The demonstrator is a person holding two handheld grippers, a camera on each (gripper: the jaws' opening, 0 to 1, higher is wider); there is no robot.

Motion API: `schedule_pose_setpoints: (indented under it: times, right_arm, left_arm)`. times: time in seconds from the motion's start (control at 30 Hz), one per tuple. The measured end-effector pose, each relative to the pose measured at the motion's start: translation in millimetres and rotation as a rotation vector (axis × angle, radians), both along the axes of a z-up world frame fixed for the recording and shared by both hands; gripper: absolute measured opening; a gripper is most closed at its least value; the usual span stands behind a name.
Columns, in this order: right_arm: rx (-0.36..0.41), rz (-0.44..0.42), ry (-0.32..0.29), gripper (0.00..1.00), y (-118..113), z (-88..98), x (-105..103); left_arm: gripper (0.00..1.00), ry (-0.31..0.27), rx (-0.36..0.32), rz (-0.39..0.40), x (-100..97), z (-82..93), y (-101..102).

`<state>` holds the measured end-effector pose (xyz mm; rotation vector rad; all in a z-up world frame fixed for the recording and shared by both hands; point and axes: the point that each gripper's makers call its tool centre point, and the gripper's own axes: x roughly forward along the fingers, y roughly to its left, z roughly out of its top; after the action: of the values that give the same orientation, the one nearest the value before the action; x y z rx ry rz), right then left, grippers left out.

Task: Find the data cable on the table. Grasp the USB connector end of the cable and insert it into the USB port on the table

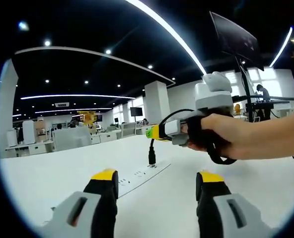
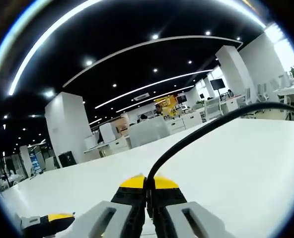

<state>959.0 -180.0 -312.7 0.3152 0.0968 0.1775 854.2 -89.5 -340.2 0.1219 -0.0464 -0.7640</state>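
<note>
R gripper pinching glossy black cable (round); L gripper spread, white table

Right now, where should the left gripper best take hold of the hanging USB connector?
Probably the USB connector body, just below the right gripper, approaching level from the side. It hangs upright, tip down above the socket strip, so the tip stays free.

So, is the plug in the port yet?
Out: the plug hangs on its cable from the right gripper, tip above the strip.
</note>
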Motion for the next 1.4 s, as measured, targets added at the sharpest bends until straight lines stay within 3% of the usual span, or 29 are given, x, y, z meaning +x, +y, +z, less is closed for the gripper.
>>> schedule_pose_setpoints:
  times: [0.8, 1.03, 1.3, 1.37, 1.4]
  right_arm:
    - [-0.157, 0.051, 0.023, 0.04, 17, -0.8, 4]
    - [-0.063, 0.029, 0.024, 0.04, 5, -3.9, 3]
    - [-0.112, 0.031, 0.016, 0.04, 11, -4.0, 3]
    - [-0.147, 0.06, 0.008, 0.04, 20, -4.3, 3]
    - [-0.212, 0.03, -0.001, 0.04, 16, -3.2, 4]
  left_arm:
    - [0.63, 0.006, 0.013, 0.006, 4.6, 0.2, 2]
    - [0.63, 0.008, 0.016, 0.007, 4.9, -0.3, 3]
    - [0.62, 0.008, 0.015, 0.008, 5.1, -0.5, 3]
    - [0.62, 0.008, 0.015, 0.008, 5.0, -0.5, 4]
    - [0.62, 0.008, 0.015, 0.009, 5.0, -0.6, 4]
